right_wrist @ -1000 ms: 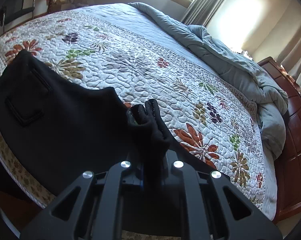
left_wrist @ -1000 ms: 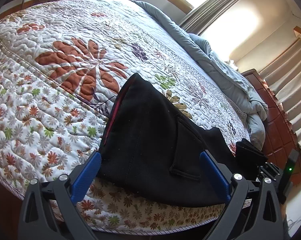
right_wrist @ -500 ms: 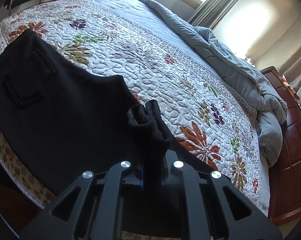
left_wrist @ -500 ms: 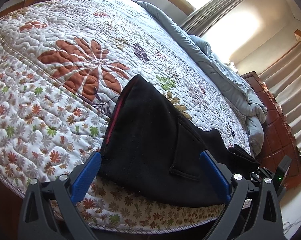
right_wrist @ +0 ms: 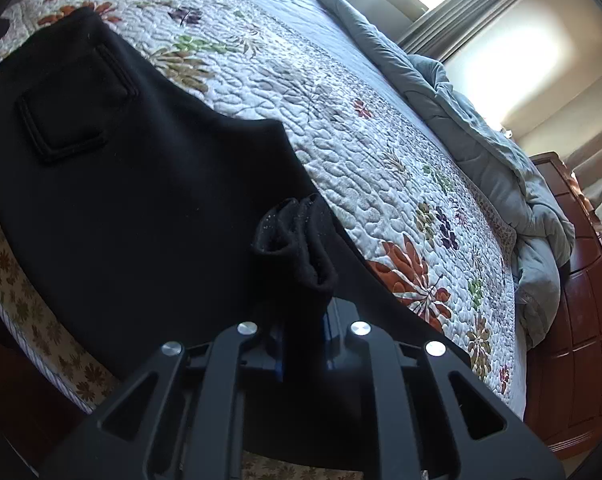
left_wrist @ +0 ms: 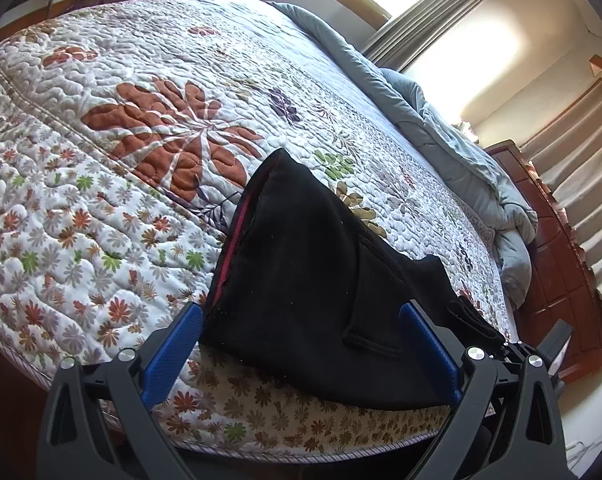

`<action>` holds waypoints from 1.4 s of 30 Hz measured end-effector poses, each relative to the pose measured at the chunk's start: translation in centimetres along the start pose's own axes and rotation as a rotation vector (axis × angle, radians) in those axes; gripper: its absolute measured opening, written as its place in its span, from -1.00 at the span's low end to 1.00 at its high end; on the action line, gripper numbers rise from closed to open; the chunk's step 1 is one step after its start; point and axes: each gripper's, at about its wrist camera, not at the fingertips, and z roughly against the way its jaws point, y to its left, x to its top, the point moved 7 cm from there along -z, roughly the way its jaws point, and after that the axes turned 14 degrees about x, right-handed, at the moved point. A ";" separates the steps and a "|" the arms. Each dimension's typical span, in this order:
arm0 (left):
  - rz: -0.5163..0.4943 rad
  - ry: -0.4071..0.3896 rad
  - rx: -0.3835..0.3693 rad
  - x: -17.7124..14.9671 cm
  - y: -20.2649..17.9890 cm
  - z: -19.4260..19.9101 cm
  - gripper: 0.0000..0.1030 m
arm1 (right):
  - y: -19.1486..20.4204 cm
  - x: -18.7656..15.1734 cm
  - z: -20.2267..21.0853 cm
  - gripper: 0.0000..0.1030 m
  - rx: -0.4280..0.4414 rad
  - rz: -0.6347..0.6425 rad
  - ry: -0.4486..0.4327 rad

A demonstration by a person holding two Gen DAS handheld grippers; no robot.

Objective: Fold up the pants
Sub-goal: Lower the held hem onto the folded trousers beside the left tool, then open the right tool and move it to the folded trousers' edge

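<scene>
Your left gripper (left_wrist: 301, 340) stands wide open over the black pants (left_wrist: 313, 288) on the quilt (left_wrist: 101, 168). Your right gripper (right_wrist: 303, 344) pinches a bunched fold of them, its jaws just easing slightly. A grey duvet (right_wrist: 481, 148) lies beyond.

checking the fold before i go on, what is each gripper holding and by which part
The right gripper pinches a bunched fold at the edge of the black pants. The left gripper stands open around the pants, holding nothing.
</scene>
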 end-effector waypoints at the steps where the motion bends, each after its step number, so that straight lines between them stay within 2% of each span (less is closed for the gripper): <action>1: -0.001 0.000 0.000 0.0 0.0 0.0 0.92 | 0.1 -0.1 -0.2 -0.75 0.001 0.005 0.007; 8: -0.006 0.002 0.006 -0.2 0.2 0.3 0.92 | 1.2 -1.2 -1.5 -0.69 0.008 0.040 0.055; 14: -0.014 0.012 0.014 -0.4 0.1 0.3 0.92 | 2.1 -1.8 -2.1 -0.38 0.066 0.035 0.090; 17: -0.019 0.017 0.020 -0.4 -0.1 0.1 0.92 | 2.3 -1.7 -1.7 -0.06 0.128 -0.002 0.095; 18: -0.021 0.018 0.022 -0.4 -0.1 0.1 0.92 | 2.4 -1.6 -1.3 0.08 0.176 -0.025 0.089; 21: -0.017 0.019 0.019 -0.4 -0.1 0.1 0.92 | 2.8 -1.1 0.9 0.32 0.313 -0.078 0.041; 23: -0.013 0.023 0.016 -0.5 -0.1 0.0 0.92 | 2.5 -1.0 2.5 0.38 0.393 -0.128 0.011; 25: -0.013 0.026 0.017 -0.5 0.0 -0.1 0.92 | 0.4 -1.6 4.4 0.38 0.489 -0.242 -0.038; 28: -0.013 0.027 0.017 -0.6 0.2 -0.1 0.92 | -5.9 -4.4 6.0 0.31 0.550 -0.467 -0.106; 30: -0.008 0.030 0.013 -0.6 0.4 -0.2 0.92 | -11.3 -8.1 5.2 -0.04 0.512 -0.643 -0.105; 33: -0.009 0.034 0.016 -0.6 0.4 -0.5 0.92 | -17.0 -13.5 3.6 -0.36 0.450 -0.853 -0.086; 34: -0.009 0.034 0.018 -0.6 0.4 -0.5 0.92 | -17.7 -14.7 3.1 -0.37 0.431 -0.878 -0.076; 37: -0.016 0.035 0.032 -0.5 0.2 -0.8 0.92 | -17.5 -16.9 0.3 -0.45 0.448 -0.887 -0.009; 40: -0.017 0.050 0.046 -0.6 0.5 -1.1 0.92 | -16.2 -16.8 -1.1 -0.44 0.426 -0.788 0.051; 42: -0.010 0.062 0.058 -0.6 0.9 -1.5 0.92 | -16.8 -15.9 -0.4 -0.42 0.451 -0.792 0.027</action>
